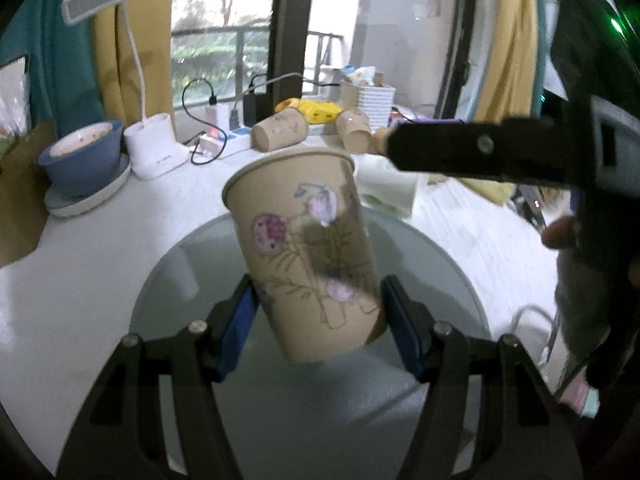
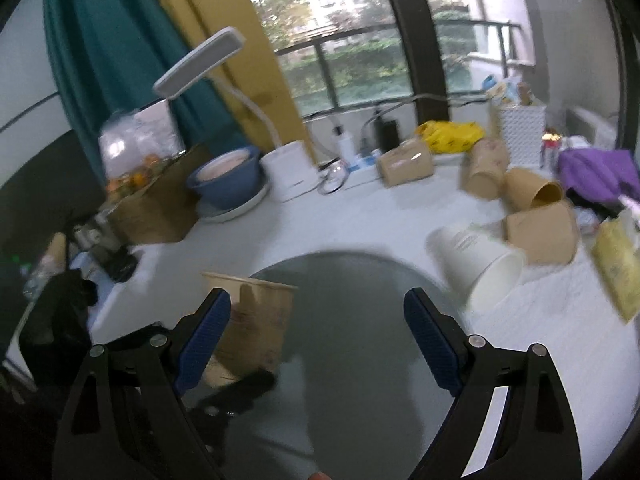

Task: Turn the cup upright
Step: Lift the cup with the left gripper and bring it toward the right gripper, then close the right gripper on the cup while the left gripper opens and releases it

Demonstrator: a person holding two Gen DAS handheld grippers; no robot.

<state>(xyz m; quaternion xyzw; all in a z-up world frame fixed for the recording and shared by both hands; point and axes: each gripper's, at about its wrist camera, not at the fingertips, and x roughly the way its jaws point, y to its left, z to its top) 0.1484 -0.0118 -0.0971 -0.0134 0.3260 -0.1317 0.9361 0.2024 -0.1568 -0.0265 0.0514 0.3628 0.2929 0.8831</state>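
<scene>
A tan paper cup with a flower print is held mouth-up, slightly tilted, over a round grey glass disc. My left gripper is shut on its lower part, blue pads on both sides. The same cup shows in the right wrist view, at the left above the disc. My right gripper is open and empty above the disc, right of the cup. Its black body crosses the left wrist view.
Several tan cups lie on their sides at the back, and a white cup lies right of the disc. A blue bowl on a plate, a white desk lamp, a power strip and cables stand at the back left.
</scene>
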